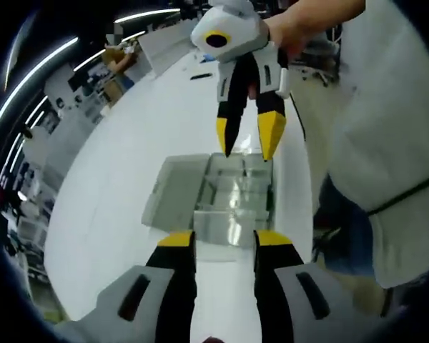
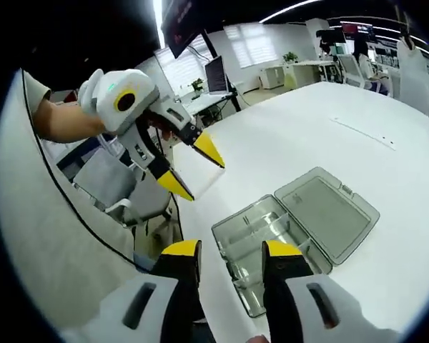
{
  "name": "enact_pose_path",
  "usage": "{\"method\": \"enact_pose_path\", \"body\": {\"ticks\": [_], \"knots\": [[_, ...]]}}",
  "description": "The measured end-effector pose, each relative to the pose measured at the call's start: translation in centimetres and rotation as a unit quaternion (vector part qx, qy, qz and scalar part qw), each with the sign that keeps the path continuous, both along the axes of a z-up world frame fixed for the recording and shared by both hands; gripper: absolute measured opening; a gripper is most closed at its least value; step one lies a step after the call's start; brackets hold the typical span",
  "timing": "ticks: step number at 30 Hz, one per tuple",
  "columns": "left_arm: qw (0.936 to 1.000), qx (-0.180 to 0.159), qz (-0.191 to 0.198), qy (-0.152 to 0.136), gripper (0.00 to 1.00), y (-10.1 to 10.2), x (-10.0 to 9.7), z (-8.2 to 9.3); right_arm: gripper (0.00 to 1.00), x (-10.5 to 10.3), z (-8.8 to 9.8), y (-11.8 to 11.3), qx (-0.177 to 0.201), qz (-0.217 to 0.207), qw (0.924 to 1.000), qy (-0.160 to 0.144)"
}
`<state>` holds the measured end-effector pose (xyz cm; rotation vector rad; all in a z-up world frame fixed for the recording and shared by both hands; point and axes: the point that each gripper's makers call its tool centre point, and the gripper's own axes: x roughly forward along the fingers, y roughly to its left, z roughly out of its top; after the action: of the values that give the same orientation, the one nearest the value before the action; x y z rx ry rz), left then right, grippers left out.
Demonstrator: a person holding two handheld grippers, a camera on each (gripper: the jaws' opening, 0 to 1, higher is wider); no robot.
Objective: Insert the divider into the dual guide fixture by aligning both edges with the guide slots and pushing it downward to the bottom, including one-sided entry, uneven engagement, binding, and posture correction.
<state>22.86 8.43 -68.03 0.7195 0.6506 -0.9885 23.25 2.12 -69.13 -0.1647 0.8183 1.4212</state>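
1. Both views are bright, lit by long ceiling light strips that curve with the fisheye lens.
2. The white table reflects light evenly, with only soft, faint shadows.
3. Window light glows pale in the right gripper view.
4. Edges bend strongly and the background looks soft and slightly blurred.

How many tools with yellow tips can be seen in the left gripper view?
2: the left tool rises from the bottom edge, and the right tool hangs from the top, above the open clear box.
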Motion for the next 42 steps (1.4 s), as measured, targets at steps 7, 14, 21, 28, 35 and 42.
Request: {"method": "enact_pose_path", "body": {"ticks": [7,14,21,28,35,42], "knots": [[0.9998,0.002,-0.01,-0.016,0.27,-1.3,0.3,-0.1,0.28,0.1,1.4,0.8,0.026,-0.023,0.9989,0.03],[0.9992,0.008,-0.019,-0.035,0.27,-2.3,0.6,-0.1,0.28,0.2,2.0,1.5,0.04,-0.038,0.9969,0.057],[0.9985,0.011,-0.019,-0.051,0.27,-3.1,1.1,0.5,0.26,0.2,2.5,2.1,0.056,-0.054,0.9935,0.083],[0.9979,0.01,-0.02,-0.06,0.27,-3.8,1.3,0.7,0.21,0.0,2.2,2.3,0.054,-0.058,0.9927,0.091],[0.9976,0.01,-0.017,-0.066,0.27,-4.2,1.5,0.9,0.15,-0.3,1.9,2.4,0.053,-0.063,0.9909,0.107],[0.9976,0.011,-0.013,-0.067,0.27,-4.3,1.5,0.9,0.1,-0.4,1.7,2.6,0.051,-0.065,0.9903,0.111]]}}
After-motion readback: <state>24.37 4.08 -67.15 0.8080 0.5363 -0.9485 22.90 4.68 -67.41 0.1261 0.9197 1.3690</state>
